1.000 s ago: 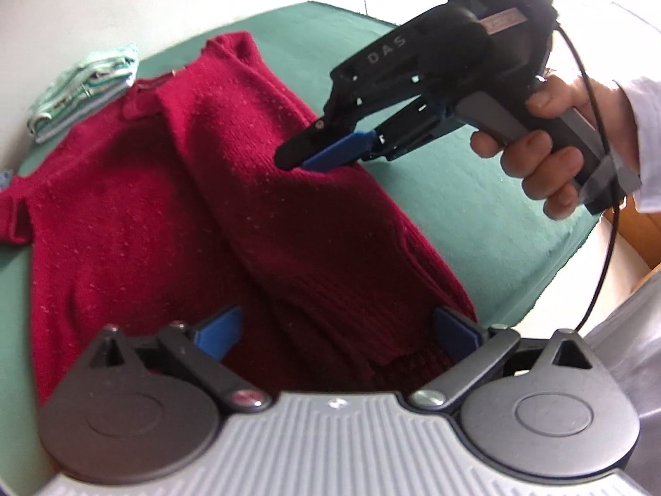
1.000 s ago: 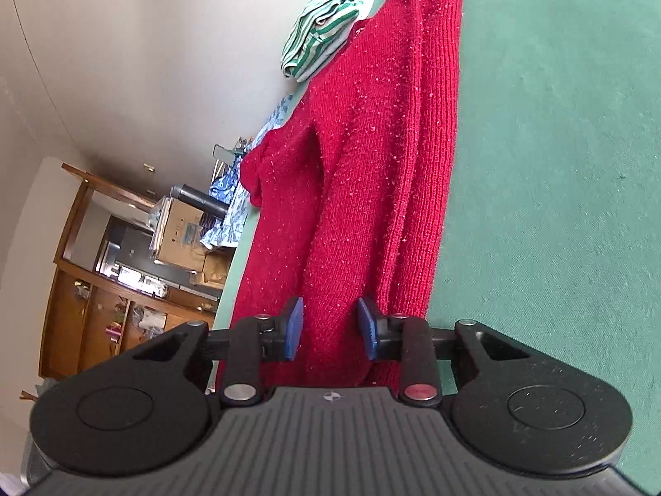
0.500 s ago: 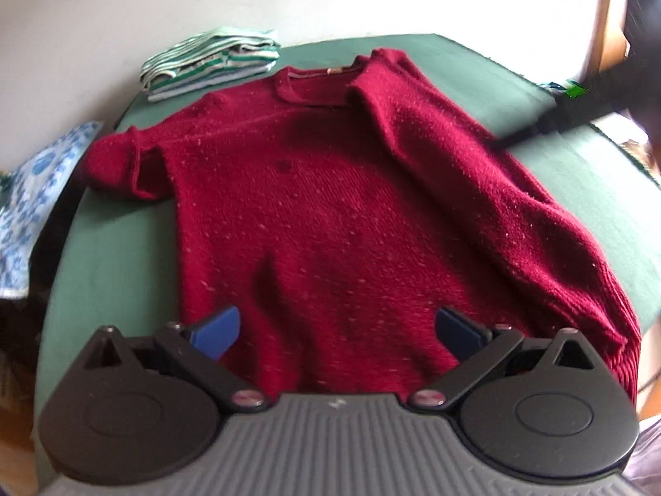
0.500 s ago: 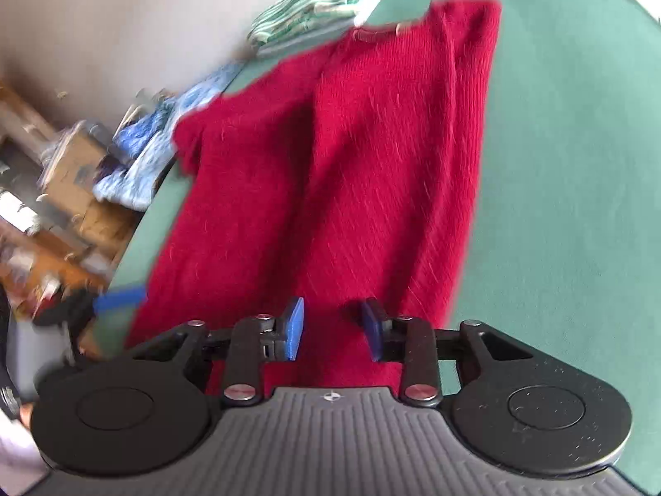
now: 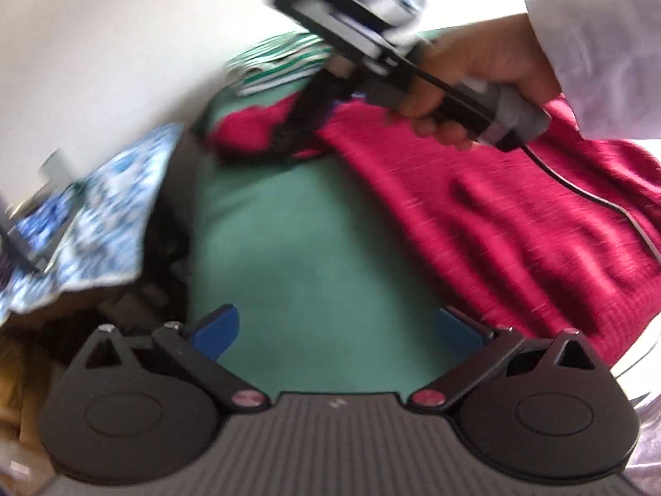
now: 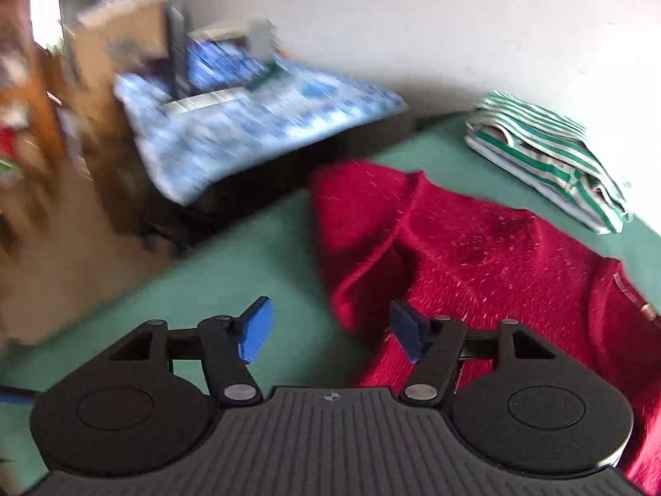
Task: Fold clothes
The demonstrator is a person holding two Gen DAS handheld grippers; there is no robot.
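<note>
The red sweater (image 5: 516, 223) lies on the green table (image 5: 297, 256), ahead and to the right of the left claw (image 5: 336, 332), whose 2 blue pads (image 5: 217, 330) stand wide apart over bare green with nothing between them. In the right wrist view the right claw (image 6: 330, 330) is also spread apart and empty: its left pad sits over the table, its right pad (image 6: 407, 330) over the near edge of the sweater (image 6: 475, 256), though whether it touches the knit cannot be told. From that claw the sweater runs ahead and off to the right, with its short sleeve end bunched just ahead of the gap between the pads. The knit is a deep red with pale flecks, rumpled into soft folds, and a bit of the collar band shows at the far right. In the left view a hand (image 5: 471, 78) in a white sleeve (image 5: 599, 45) holds the right claw's handle above the sweater; its tip is blurred there. A folded green-and-white striped garment (image 6: 549, 157) rests beyond the sweater near the wall, and a blue-and-white patterned cloth (image 6: 256, 124) lies off the table's far edge to the left.
</note>
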